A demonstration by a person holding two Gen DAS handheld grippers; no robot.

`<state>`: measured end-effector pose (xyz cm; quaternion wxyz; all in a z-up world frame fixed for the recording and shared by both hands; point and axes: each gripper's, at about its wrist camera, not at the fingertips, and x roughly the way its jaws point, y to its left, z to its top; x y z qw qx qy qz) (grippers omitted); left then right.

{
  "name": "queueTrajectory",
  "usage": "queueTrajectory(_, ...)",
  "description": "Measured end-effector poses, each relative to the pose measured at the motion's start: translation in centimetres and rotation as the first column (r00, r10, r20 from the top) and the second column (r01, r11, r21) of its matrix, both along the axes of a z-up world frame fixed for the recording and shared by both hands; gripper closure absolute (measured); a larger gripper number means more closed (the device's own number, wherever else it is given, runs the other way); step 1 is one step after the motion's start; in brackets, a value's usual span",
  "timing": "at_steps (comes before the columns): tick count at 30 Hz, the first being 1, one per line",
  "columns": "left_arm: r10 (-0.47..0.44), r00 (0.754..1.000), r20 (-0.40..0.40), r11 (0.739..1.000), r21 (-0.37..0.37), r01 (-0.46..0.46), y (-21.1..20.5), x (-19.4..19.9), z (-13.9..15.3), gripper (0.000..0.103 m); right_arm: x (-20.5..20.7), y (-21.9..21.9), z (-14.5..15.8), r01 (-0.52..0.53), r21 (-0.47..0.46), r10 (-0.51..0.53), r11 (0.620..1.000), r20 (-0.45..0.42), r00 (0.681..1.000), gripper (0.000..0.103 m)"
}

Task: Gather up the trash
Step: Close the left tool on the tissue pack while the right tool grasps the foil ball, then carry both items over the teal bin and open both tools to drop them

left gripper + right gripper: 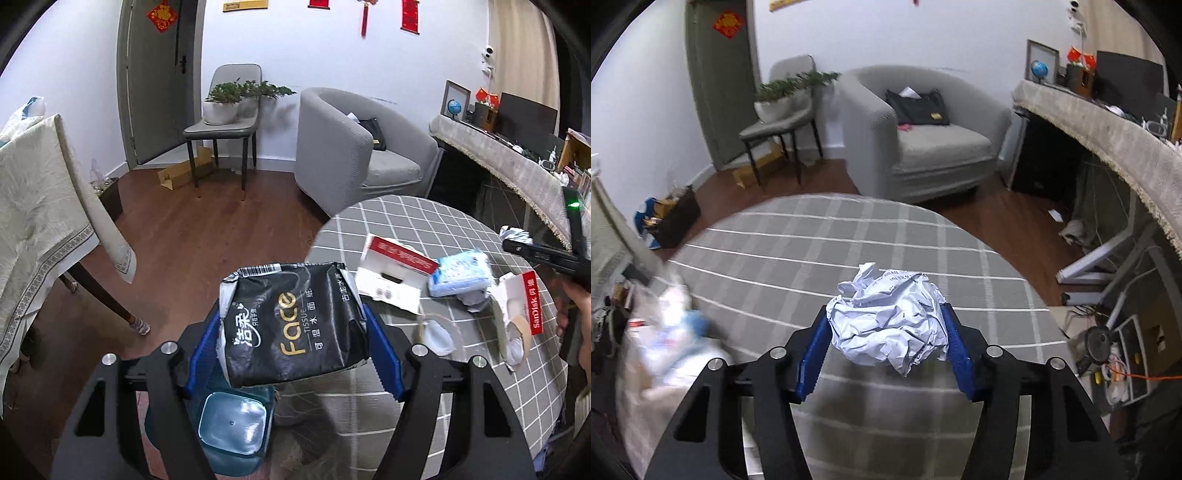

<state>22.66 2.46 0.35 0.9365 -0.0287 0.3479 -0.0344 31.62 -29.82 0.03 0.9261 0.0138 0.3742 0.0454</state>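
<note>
My left gripper (pixel 293 332) is shut on a black tissue pack (pixel 291 325) marked "Face", held in the air beside the round checked table (pixel 406 221). Right under it on the floor stands a blue bin (pixel 232 424). My right gripper (pixel 884 325) is shut on a crumpled white paper ball (pixel 886 325) above the table (pixel 812 251); it also shows at the right edge of the left wrist view. On the table lie a white and red box (pixel 391 269), a blue and white packet (pixel 461 271), torn SanDisk packaging (pixel 517 317) and a clear plastic blister (pixel 437 336).
A grey armchair (pixel 347 147) with a black bag stands behind the table. A chair with a potted plant (pixel 221 110) is by the door. A cloth-covered table (pixel 40 206) is at the left, a long covered sideboard (pixel 517 162) at the right. A floor box (pixel 676 218) holds clutter.
</note>
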Motion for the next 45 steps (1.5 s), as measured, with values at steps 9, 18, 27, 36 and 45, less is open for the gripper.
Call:
queueTrajectory(9, 0.040, 0.999, -0.022, 0.999, 0.004, -0.040, 4.6, -0.3, -1.7, 0.029, -4.4, 9.5, 4.0, -0.139, 0.106, 0.129, 0.985, 0.094, 0.987, 0.043)
queueTrajectory(18, 0.059, 0.995, -0.084, 0.997, 0.056, -0.055, 8.8, -0.2, -5.1, 0.029, -6.2, 20.1, 3.3, -0.340, 0.112, 0.331, 0.934, 0.089, 0.939, 0.043)
queueTrajectory(27, 0.083, 0.977, -0.195, 0.994, 0.084, -0.068, 12.8, 0.0, -9.6, 0.029, -6.0, 27.6, 2.2, -0.444, 0.130, 0.440, 0.887, 0.055, 0.896, 0.043)
queueTrajectory(36, 0.080, 0.932, -0.353, 0.997, 0.033, -0.073, 16.4, -0.4, -14.8, 0.029, -6.5, 33.9, 0.4, -0.511, 0.161, 0.516, 0.844, 0.013, 0.857, 0.043)
queueTrajectory(45, 0.063, 0.888, -0.456, 0.998, 0.025, -0.058, 17.6, -1.2, -17.5, 0.025, -6.5, 37.8, -2.5, -0.538, 0.157, 0.552, 0.829, -0.066, 0.831, 0.043)
